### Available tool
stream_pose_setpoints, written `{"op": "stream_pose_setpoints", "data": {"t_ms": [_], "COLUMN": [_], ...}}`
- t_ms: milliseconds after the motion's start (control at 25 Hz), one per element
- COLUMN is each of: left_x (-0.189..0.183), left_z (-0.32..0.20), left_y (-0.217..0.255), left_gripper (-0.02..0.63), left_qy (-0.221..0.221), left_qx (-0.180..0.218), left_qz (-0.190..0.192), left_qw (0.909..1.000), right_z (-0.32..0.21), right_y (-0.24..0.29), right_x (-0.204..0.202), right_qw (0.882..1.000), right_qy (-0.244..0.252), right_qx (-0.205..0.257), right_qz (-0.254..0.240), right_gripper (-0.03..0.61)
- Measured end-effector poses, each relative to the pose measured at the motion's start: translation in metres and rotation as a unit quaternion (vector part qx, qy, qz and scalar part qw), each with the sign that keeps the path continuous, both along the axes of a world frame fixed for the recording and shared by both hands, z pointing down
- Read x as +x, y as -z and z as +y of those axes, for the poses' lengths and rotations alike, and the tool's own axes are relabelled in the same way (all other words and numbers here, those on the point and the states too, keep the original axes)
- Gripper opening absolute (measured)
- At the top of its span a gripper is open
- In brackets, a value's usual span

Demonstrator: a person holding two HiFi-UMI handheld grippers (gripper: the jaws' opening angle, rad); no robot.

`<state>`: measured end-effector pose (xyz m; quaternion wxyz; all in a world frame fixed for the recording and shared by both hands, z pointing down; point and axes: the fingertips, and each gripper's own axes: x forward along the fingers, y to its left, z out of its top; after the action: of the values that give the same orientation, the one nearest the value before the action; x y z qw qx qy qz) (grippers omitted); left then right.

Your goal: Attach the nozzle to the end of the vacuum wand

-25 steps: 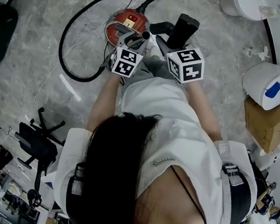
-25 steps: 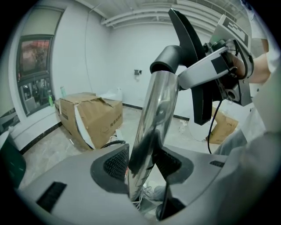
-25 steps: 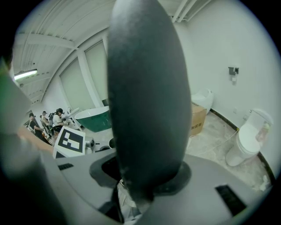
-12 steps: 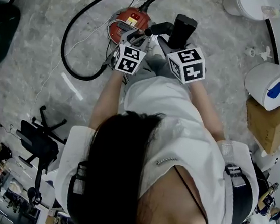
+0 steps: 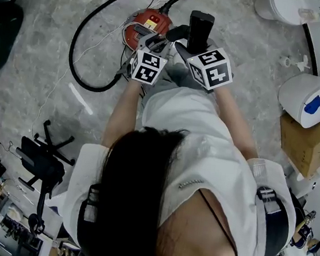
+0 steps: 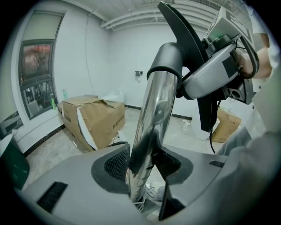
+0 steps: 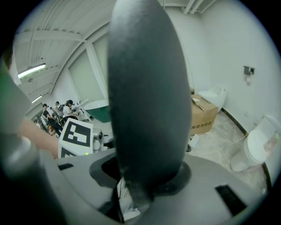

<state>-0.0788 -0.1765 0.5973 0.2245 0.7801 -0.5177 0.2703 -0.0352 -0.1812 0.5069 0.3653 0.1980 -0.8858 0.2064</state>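
My left gripper [image 6: 142, 165] is shut on the chrome vacuum wand [image 6: 154, 114], which rises between the pads to a grey collar [image 6: 166, 61]. In the head view the left gripper [image 5: 157, 42] sits over the red vacuum canister [image 5: 149, 23]. My right gripper [image 7: 145, 176] is shut on the black nozzle [image 7: 149, 92], which fills its view. From the head view, the nozzle [image 5: 199, 28] stands just right of the wand's end, held by the right gripper [image 5: 184, 45]. In the left gripper view the nozzle [image 6: 186, 48] meets the collar; whether it is seated I cannot tell.
A black hose [image 5: 94, 26] loops on the marble floor left of the canister. A toilet [image 5: 282, 6], a white and blue container [image 5: 307, 96] and a cardboard box [image 5: 309, 140] stand at the right. An office chair [image 5: 43, 162] is at lower left.
The right gripper has turned and carried the nozzle a little left, toward the wand's end. The left gripper has stayed in place.
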Motion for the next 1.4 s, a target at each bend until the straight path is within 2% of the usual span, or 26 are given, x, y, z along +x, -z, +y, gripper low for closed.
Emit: {"op": "stream_pose_setpoints", "data": {"t_ms": [120,360,640,760,1000,1400], "left_x": [-0.0001,0.0003,-0.0003,-0.0002,-0.0008,0.0021], "left_z": [0.0000,0.0032,0.0025,0.0019,0.0017,-0.0022], "left_y": [0.0008,0.0023,0.0011,0.0009,-0.0002,-0.0040], "left_gripper": [0.172,0.170,0.164,0.163,0.163,0.163], "left_qy": [0.002,-0.001,-0.013,-0.014,-0.014,-0.014], "left_qx": [0.002,0.005,0.005,0.003,0.005,0.002], "left_qz": [0.001,-0.001,-0.007,-0.009,-0.007,-0.005], "left_qw": [1.0000,1.0000,0.9999,0.9998,0.9999,0.9999], "right_z": [0.0002,0.0061,0.0033,0.0016,0.0016,-0.0019], "right_y": [-0.0015,-0.0057,-0.0071,-0.0063,-0.0007,0.0008], "right_x": [-0.0014,-0.0016,-0.0049,-0.0053,-0.0083,-0.0076], "right_qw": [1.000,0.992,0.984,0.986,0.991,0.990], "right_qy": [0.005,0.014,0.052,0.059,0.089,0.107], "right_qx": [-0.023,-0.125,-0.169,-0.158,-0.092,-0.028], "right_qz": [-0.005,-0.033,-0.017,-0.004,0.045,0.092], "right_gripper": [0.172,0.172,0.171,0.170,0.169,0.167]}}
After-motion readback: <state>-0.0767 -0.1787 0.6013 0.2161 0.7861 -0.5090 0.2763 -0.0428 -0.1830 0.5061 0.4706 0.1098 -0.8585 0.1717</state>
